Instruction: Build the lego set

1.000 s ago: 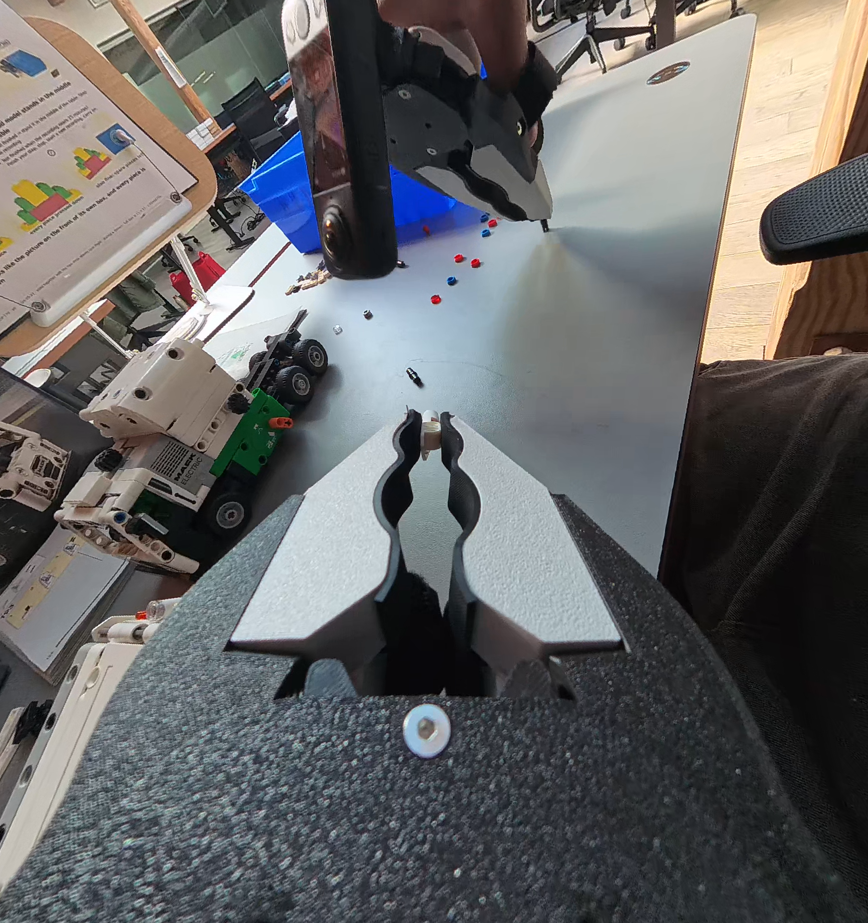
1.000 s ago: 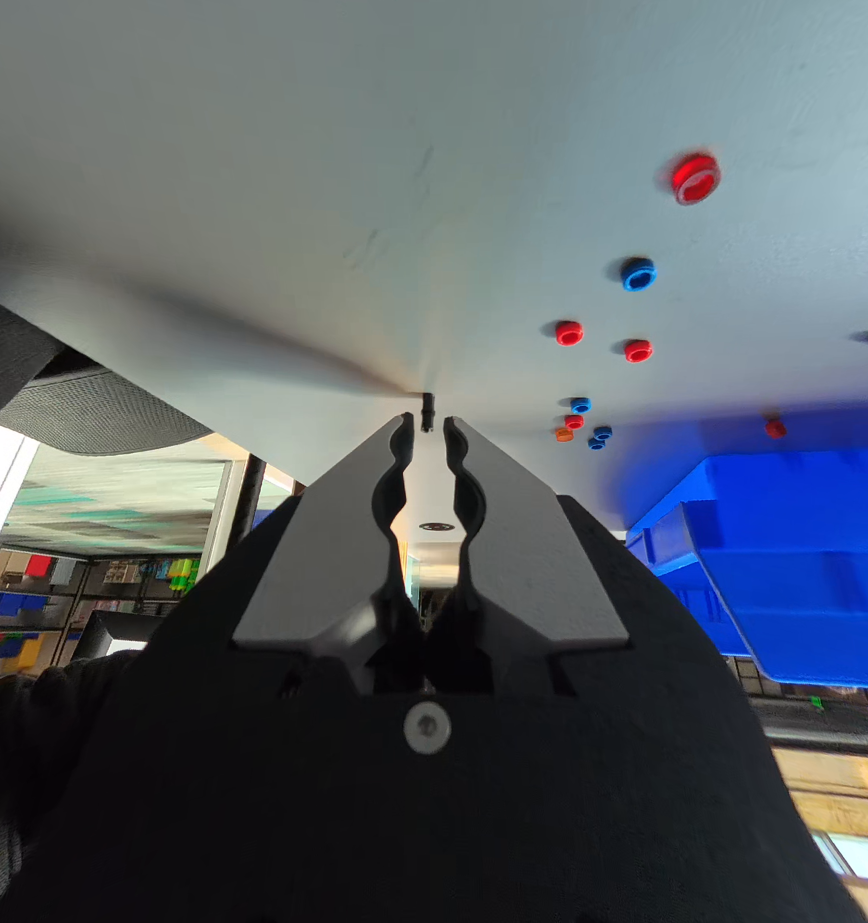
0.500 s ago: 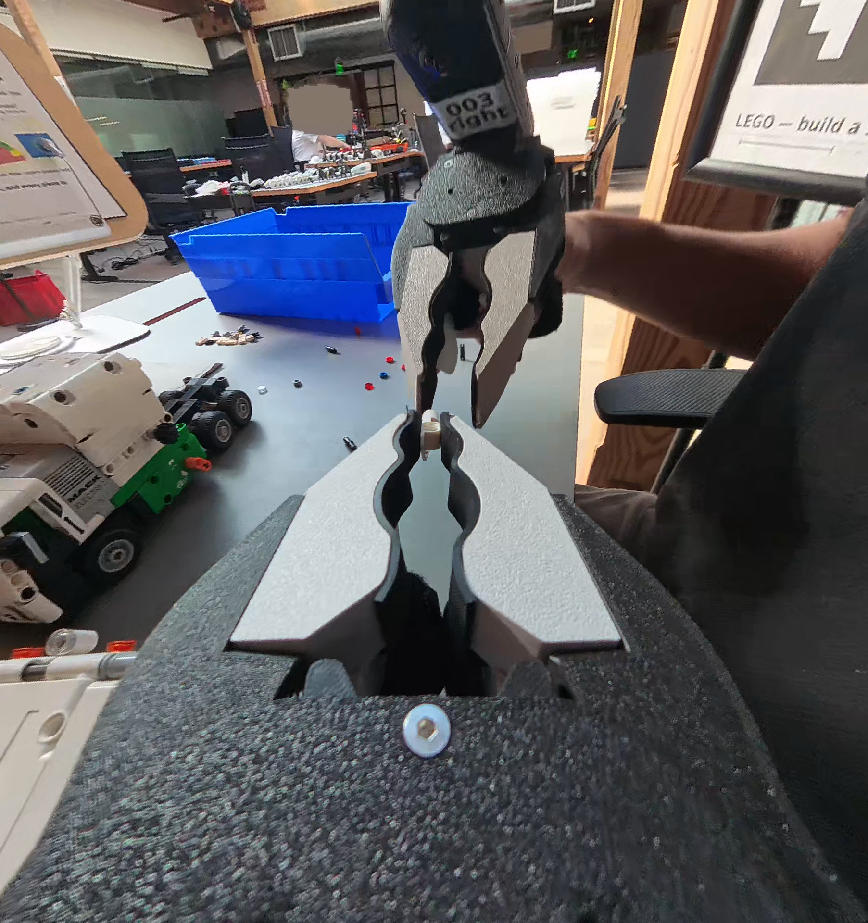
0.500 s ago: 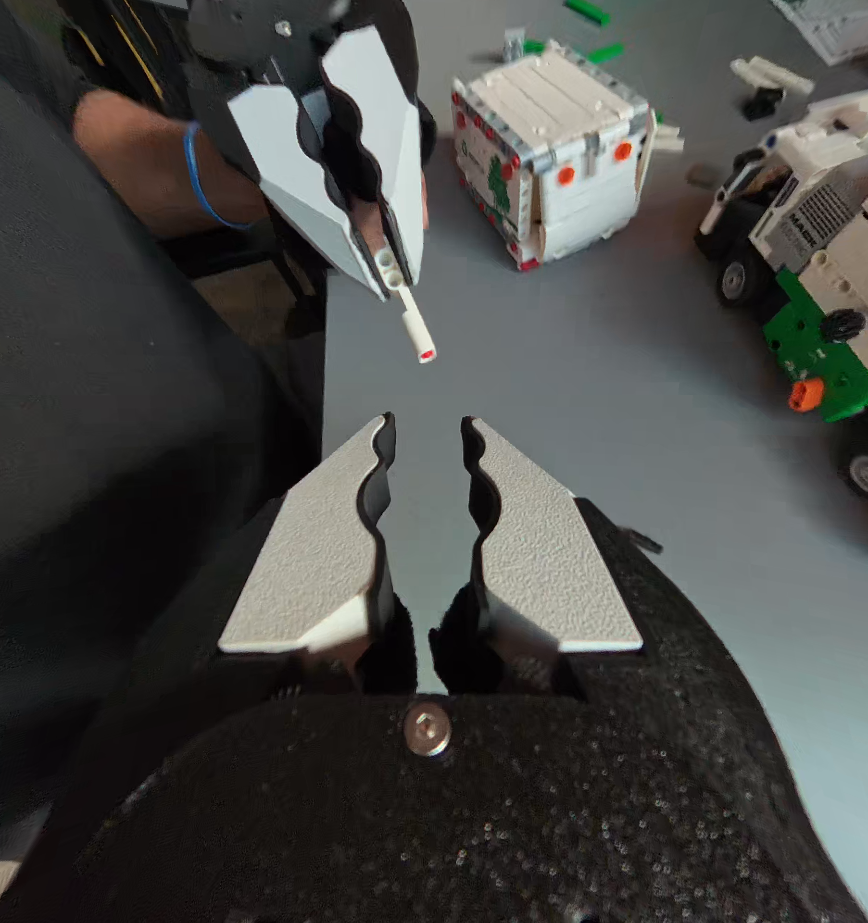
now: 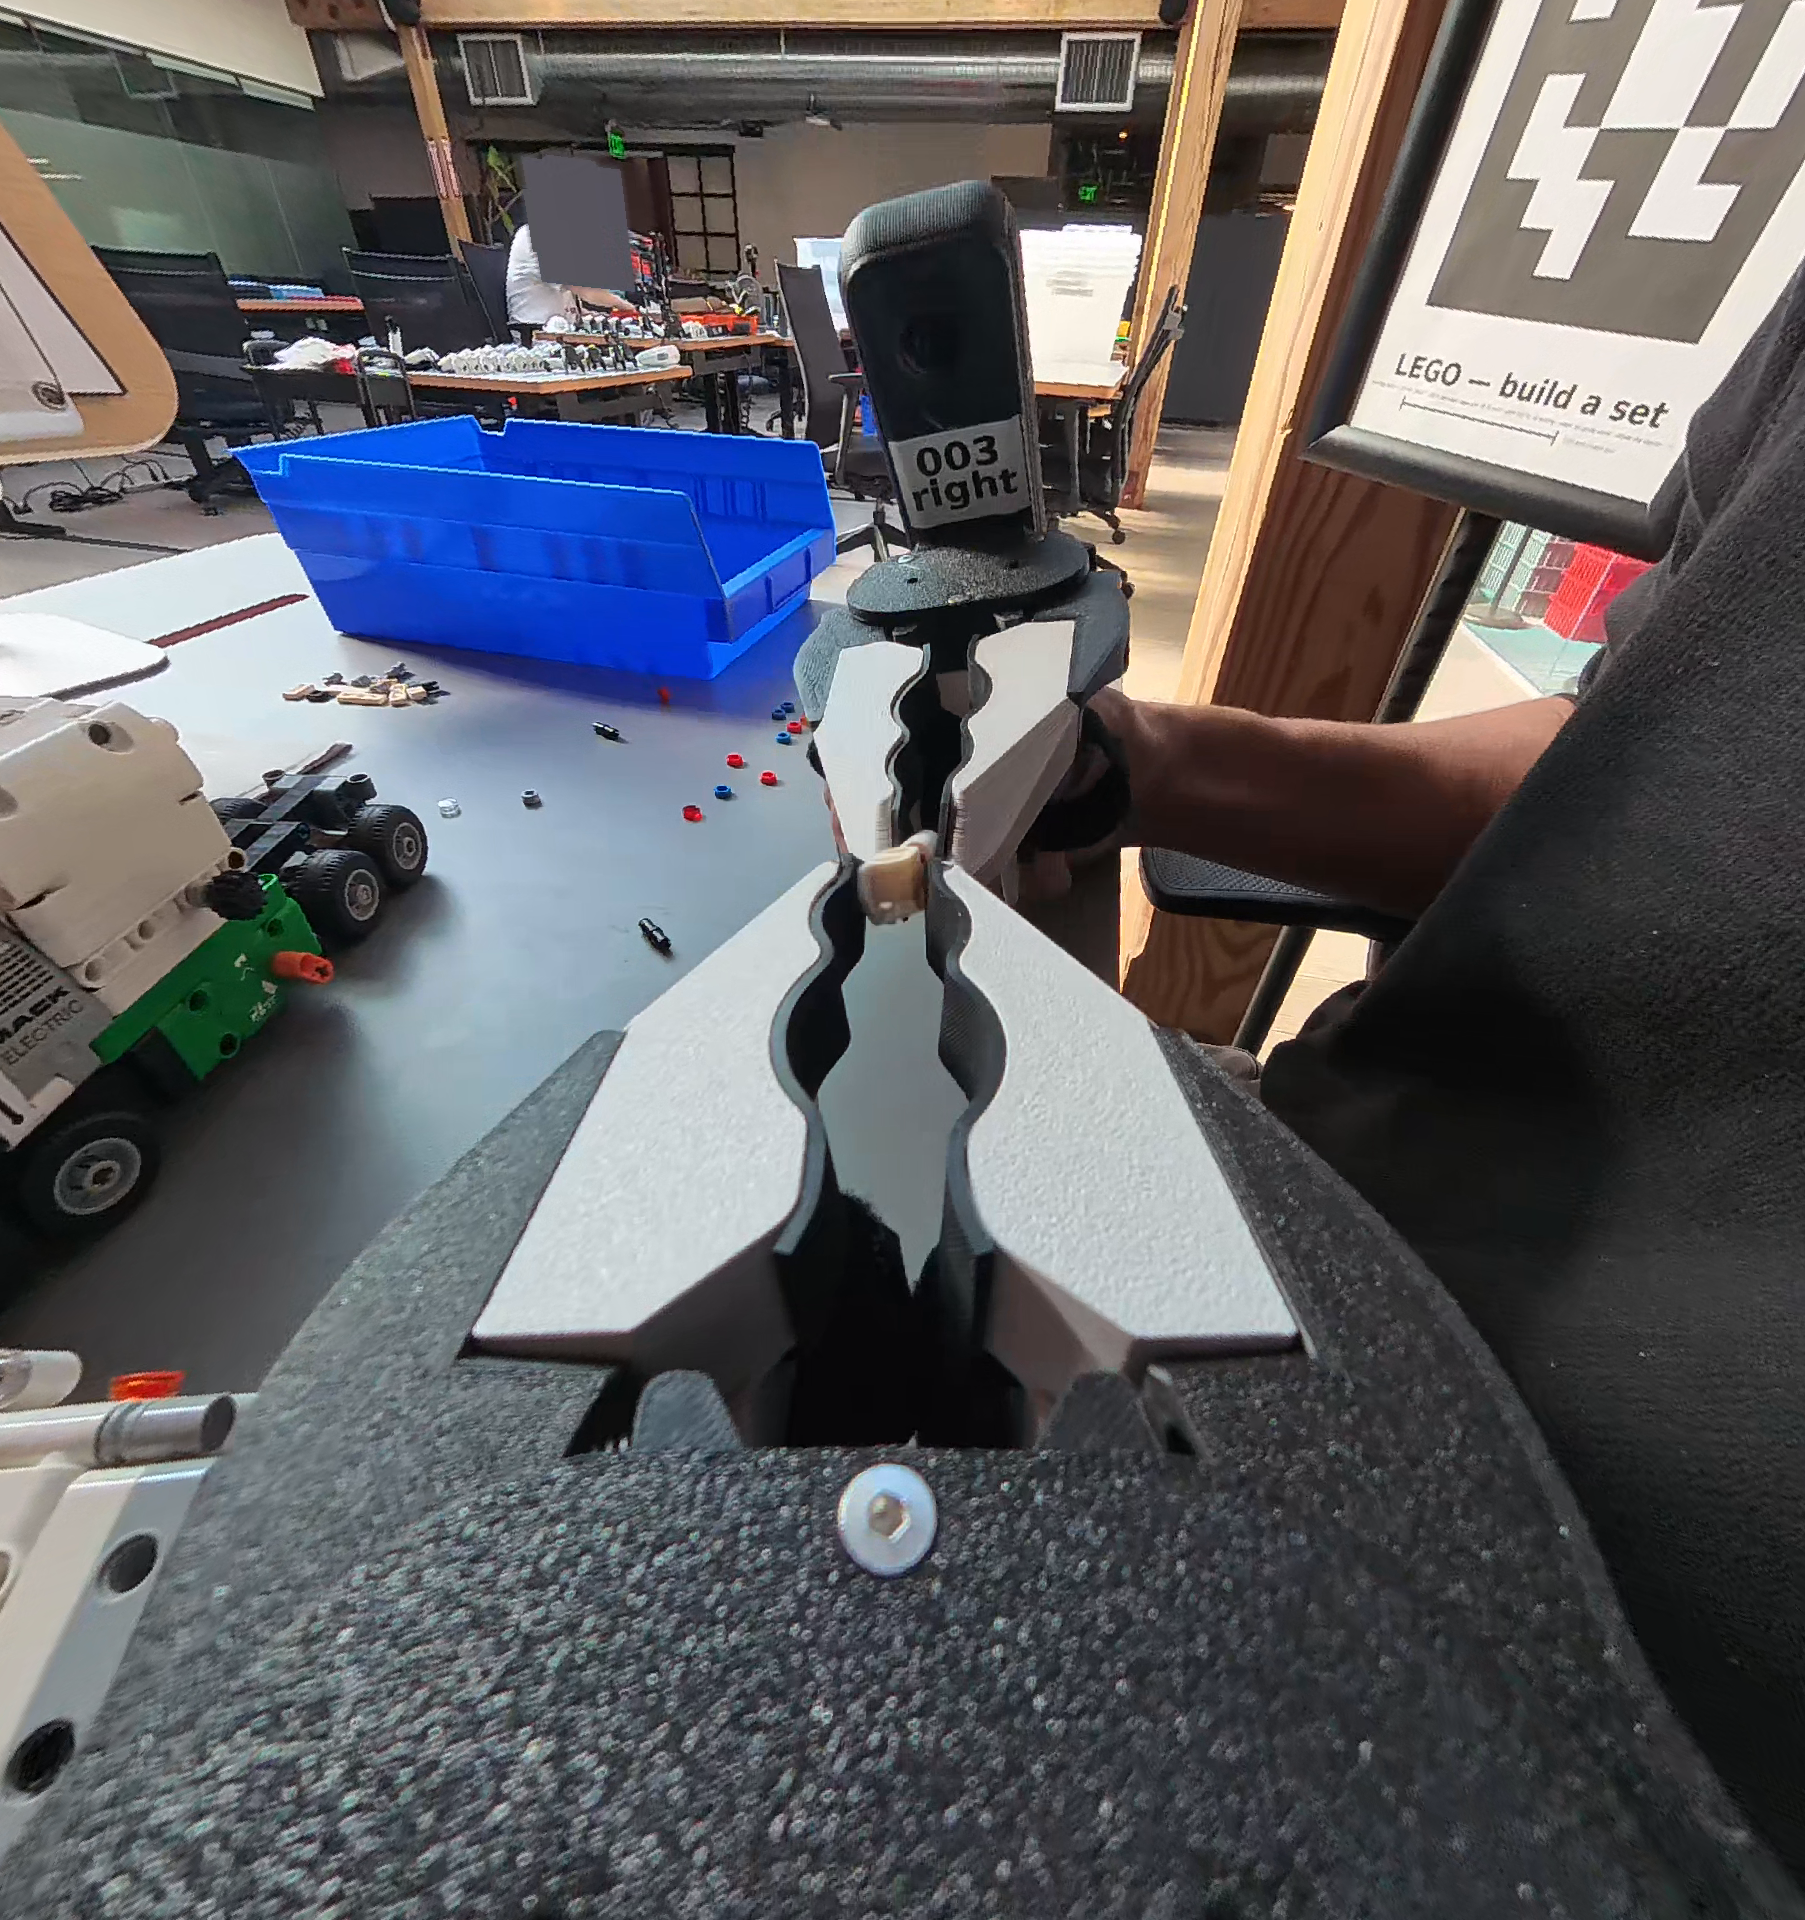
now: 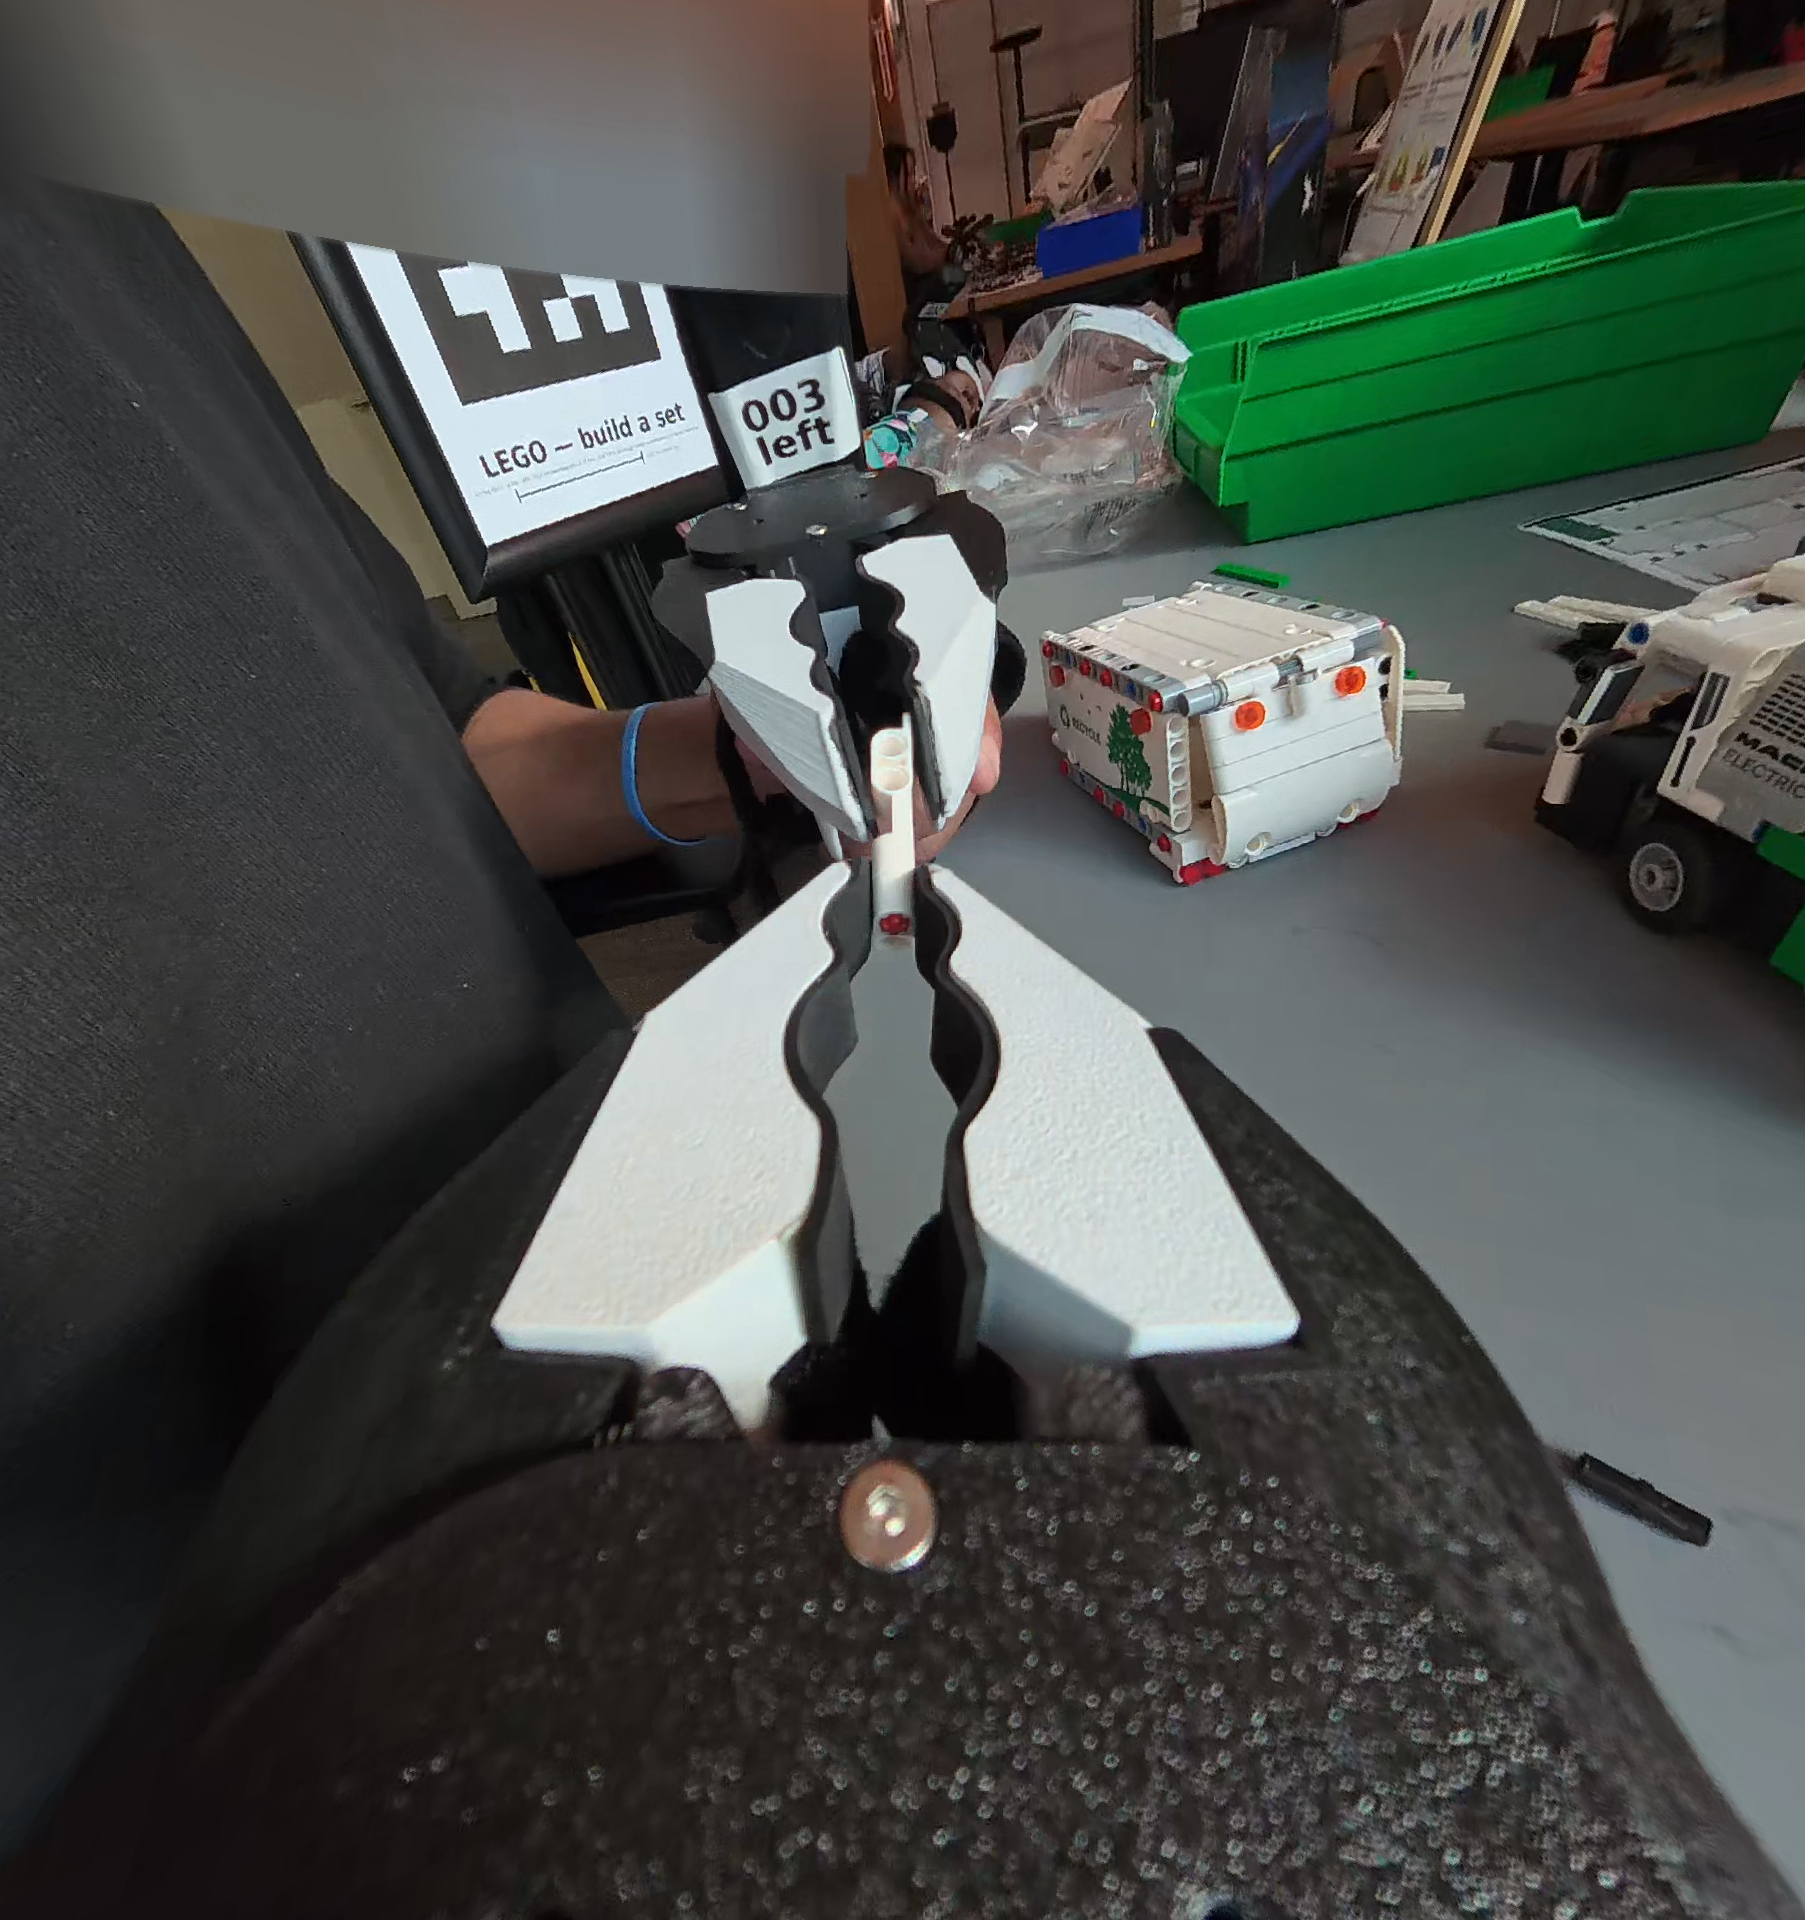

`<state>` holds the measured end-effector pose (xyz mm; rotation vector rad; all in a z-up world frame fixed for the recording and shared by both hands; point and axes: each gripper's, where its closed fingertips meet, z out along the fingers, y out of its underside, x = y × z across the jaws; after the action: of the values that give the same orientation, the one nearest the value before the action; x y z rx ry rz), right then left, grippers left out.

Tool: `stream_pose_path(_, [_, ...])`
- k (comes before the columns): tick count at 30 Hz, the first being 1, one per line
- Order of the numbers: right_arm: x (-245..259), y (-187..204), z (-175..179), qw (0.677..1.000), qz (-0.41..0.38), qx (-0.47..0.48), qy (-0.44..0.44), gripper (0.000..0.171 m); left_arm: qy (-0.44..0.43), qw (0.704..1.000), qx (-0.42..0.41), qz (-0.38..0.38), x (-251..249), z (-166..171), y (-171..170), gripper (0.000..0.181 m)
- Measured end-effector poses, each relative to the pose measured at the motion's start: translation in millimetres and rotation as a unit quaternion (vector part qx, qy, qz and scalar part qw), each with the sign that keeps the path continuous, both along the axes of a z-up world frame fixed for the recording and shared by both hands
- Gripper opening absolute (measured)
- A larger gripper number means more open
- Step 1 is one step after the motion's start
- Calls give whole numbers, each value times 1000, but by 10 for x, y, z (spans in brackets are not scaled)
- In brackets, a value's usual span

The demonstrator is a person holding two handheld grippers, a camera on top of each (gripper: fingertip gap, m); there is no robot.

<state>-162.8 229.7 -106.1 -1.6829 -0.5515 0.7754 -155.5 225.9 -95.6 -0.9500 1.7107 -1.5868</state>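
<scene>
Piece: small white lego rod (image 6: 894, 831) with a red end, held off the table between the two grippers, over the near table edge; in the left wrist view only its tan-white butt (image 5: 893, 883) shows
Left gripper (image 5: 893, 891): jaws narrow, clamped on the rod's far end; seen farther off in the right wrist view (image 6: 882, 821)
Right gripper (image 6: 890, 902): jaws narrow around the rod's red-tipped end; touching or just shy of it, I cannot tell
Handling: judged light, stiff and smooth plastic, apt to pivot or pop out if pinched off-centre; best taken across the shaft, square to the pads, not at the very tip
Right wrist view only: rod's full length, the white box body (image 6: 1220, 727), green bin (image 6: 1500, 364), loose black pin (image 6: 1636, 1496)
Left wrist view only: blue bin (image 5: 555, 540), scattered red and blue studs (image 5: 732, 764), black pin (image 5: 654, 933), truck cab (image 5: 77, 914) with its green side
</scene>
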Motion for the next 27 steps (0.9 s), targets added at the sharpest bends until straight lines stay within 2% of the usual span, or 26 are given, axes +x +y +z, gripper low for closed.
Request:
stream_pose_path(3, [26, -22, 90, 1000, 2, 19, 18, 7, 3, 1000, 4, -5, -2, -13, -21, 8])
stream_pose_path(16, [39, 1, 59, 1000, -8, 19, 13, 7, 8, 996, -81, -26, 3, 110, 14, 6])
stream_pose_path(24, [59, 36, 50, 1000, -15, 3, 27, 7, 19, 995, -96, -25, 20, 103, 32, 6])
stream_pose_path(25, [72, 34, 50, 999, -20, -4, 30, 9, 16, 995, -92, -21, 22, 105, 31, 6])
stream_pose_path(27, [187, -27, 54, 998, -50, -28, 8, 24, 2, 997, -75, -6, 39, 112, 30, 6])
